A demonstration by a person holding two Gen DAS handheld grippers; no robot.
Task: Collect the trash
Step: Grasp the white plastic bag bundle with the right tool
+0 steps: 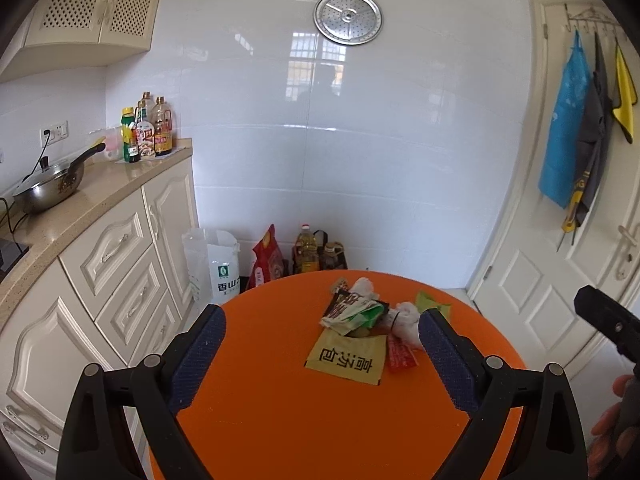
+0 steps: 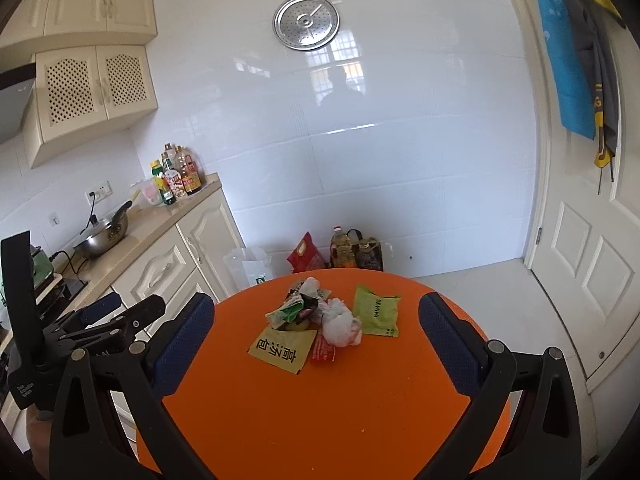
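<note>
My left hand-held gripper (image 1: 320,344) and right hand-held gripper (image 2: 316,340) — both spread wide, empty — hover above the trash pile (image 2: 316,320) on the orange tabletop (image 2: 320,412).

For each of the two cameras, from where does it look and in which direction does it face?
Left wrist: sits on the left gripper, above the near edge of the orange round table, facing the white tiled wall; its two open fingers frame the trash pile; the right gripper and fingers of a hand show at the right.
Right wrist: sits on the right gripper, facing the same way; open fingers; the left gripper shows at the left.
Shared: the table, the yellow sachet, the wok and the steamer plate on the wall.
</note>
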